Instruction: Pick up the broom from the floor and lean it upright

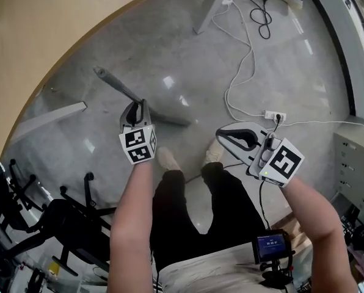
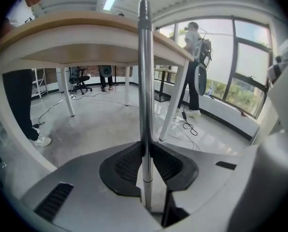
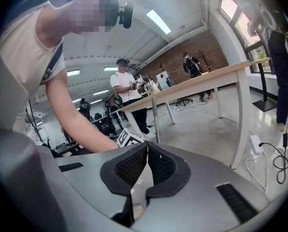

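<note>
The broom's grey metal handle (image 1: pixel 112 83) slants up off the floor in the head view, its upper end toward the table's edge; I cannot make out the broom head. My left gripper (image 1: pixel 136 107) is shut on this pole partway along it. In the left gripper view the pole (image 2: pixel 144 71) stands upright, pinched between the two dark pads (image 2: pixel 127 166) of that gripper (image 2: pixel 145 151). My right gripper (image 1: pixel 226 137) hovers to the right above the person's feet. Its jaws meet at the tips with nothing between them, as the right gripper view also shows (image 3: pixel 146 149).
A curved wooden tabletop (image 1: pixel 47 17) fills the upper left, with white legs (image 1: pixel 209 8) and a floor bar (image 1: pixel 47 118). A power strip with white cables (image 1: pixel 273 115) lies on the floor at right. A black office chair (image 1: pixel 54 224) stands at lower left, a cabinet (image 1: pixel 356 157) at right. A bystander (image 2: pixel 197 66) stands by the windows.
</note>
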A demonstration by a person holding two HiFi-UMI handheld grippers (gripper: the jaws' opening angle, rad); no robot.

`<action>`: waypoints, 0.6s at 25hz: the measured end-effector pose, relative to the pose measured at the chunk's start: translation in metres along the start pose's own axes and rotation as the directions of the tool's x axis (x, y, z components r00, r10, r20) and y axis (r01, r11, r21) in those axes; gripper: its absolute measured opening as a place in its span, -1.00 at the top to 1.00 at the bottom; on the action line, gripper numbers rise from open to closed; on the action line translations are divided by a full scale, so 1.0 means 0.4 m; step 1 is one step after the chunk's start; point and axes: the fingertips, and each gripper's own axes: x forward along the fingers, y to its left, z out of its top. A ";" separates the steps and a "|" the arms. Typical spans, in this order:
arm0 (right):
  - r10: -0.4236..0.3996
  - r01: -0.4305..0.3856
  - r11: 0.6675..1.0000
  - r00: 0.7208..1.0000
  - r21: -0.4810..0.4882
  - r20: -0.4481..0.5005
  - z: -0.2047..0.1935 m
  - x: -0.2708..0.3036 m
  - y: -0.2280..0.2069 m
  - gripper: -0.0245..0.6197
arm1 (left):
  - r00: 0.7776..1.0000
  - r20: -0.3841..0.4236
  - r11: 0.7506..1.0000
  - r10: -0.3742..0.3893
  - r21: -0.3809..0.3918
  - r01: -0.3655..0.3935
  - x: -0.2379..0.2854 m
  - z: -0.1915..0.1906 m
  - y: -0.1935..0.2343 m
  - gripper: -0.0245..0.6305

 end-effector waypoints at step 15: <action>0.028 -0.026 0.999 0.997 0.038 -0.067 -0.036 0.024 -0.033 0.87 | 0.995 0.060 0.997 0.077 0.011 -0.078 0.100 0.093 0.087 0.70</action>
